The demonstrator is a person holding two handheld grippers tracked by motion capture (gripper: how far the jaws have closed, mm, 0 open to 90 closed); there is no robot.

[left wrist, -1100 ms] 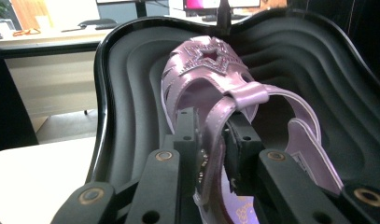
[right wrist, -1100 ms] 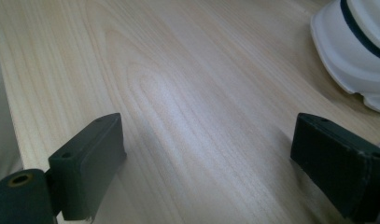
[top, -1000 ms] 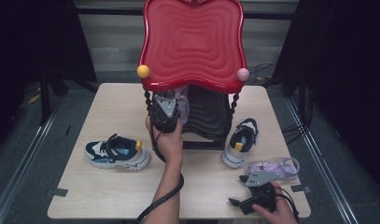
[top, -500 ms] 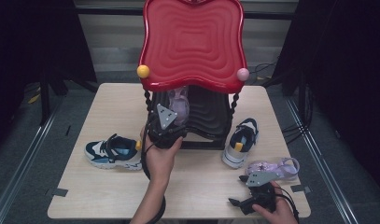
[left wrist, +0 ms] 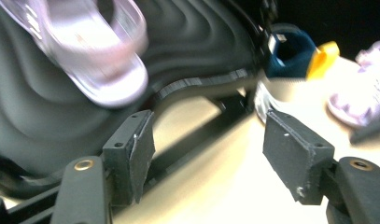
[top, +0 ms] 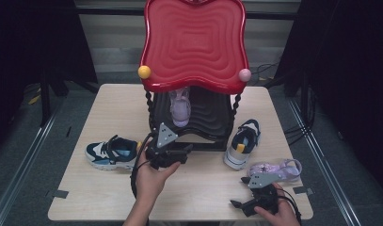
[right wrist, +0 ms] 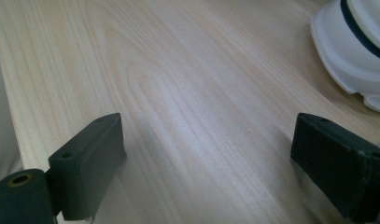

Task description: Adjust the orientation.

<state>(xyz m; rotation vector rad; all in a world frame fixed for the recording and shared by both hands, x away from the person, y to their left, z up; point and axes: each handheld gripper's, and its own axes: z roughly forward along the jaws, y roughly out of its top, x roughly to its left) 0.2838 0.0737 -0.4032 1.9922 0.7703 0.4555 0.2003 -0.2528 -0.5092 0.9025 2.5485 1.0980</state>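
1. Our left gripper (top: 182, 151) sits just in front of the black wavy lower shelf (top: 212, 115) of the two-tier rack with the glossy red rippled top (top: 194, 42). Its jaws have just been opening and now stand spread, with nothing between the pads.
2. The translucent pink jelly sandal (top: 180, 107) lies on that lower shelf, just beyond and slightly above the left gripper, toe pointing back at us. It looks freshly racked: the gripper is clear of it, not touching.
3. Its twin, a second pink jelly sandal (top: 274, 168), lies flat on the table just past our right gripper (top: 248, 203); probably next to go.
4. The right gripper rests low at the near table edge, jaws wide apart over bare wood, holding nothing. It looks parked.
5. A navy-and-white sneaker with a yellow tab (top: 243, 143) stands right of the left gripper, beside the rack foot. Its mate (top: 111, 153) lies left of it.
6. The surface is a pale wood-grain table (top: 109, 103), matte and flat.
7. Around it we see grey floor, dark curtains on both sides and cables at right.
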